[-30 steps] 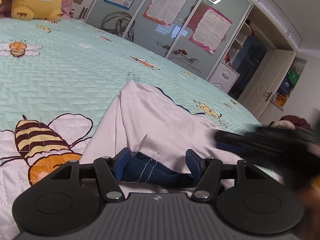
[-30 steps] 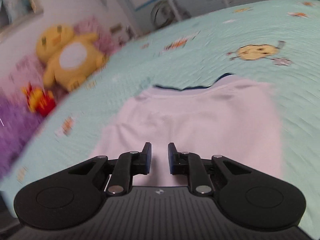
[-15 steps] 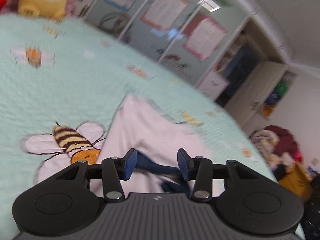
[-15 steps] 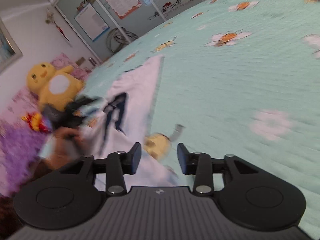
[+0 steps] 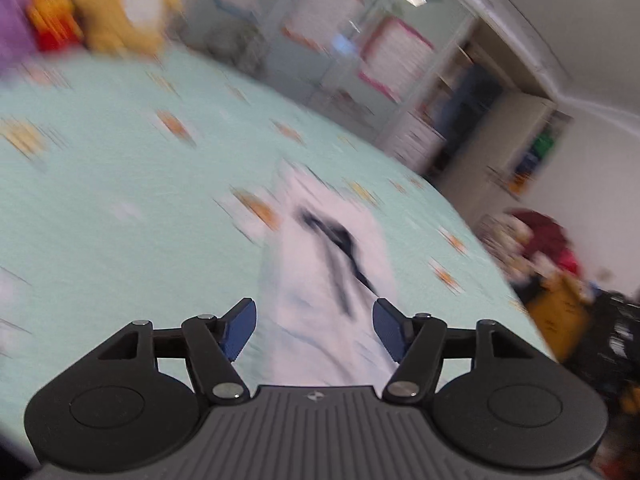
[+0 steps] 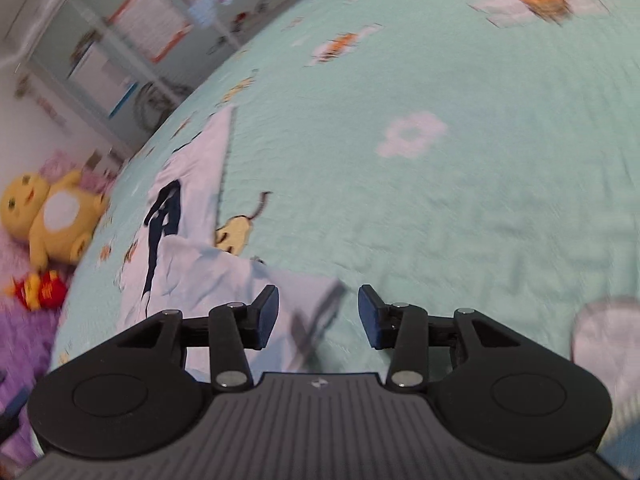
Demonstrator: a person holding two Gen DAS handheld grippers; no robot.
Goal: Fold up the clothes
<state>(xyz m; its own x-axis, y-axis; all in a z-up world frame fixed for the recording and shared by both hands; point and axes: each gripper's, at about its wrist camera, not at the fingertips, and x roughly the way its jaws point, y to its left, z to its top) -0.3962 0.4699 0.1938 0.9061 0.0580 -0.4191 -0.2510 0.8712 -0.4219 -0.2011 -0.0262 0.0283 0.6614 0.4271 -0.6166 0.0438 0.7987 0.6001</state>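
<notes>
A white garment with navy trim (image 5: 320,280) lies folded in a long strip on the mint bedspread (image 5: 120,200). In the left wrist view, blurred by motion, it runs away from my left gripper (image 5: 314,330), which is open and raised above its near end. The right wrist view has the same white garment (image 6: 192,216) at the left, its near corner reaching under my right gripper (image 6: 318,316). That gripper is open too, with nothing between its blue pads.
A yellow plush toy (image 6: 48,216) and a red toy (image 6: 42,292) sit by the purple pillows at the bed's head. Wardrobe doors (image 5: 360,60) stand behind the bed. A heap of clothes (image 5: 540,244) and a yellow box (image 5: 560,308) lie beyond the bed's right edge.
My left gripper has let go of the navy part, opened wider and pulled back and up. My right gripper opened and swung right, off the garment, toward open bedspread.
</notes>
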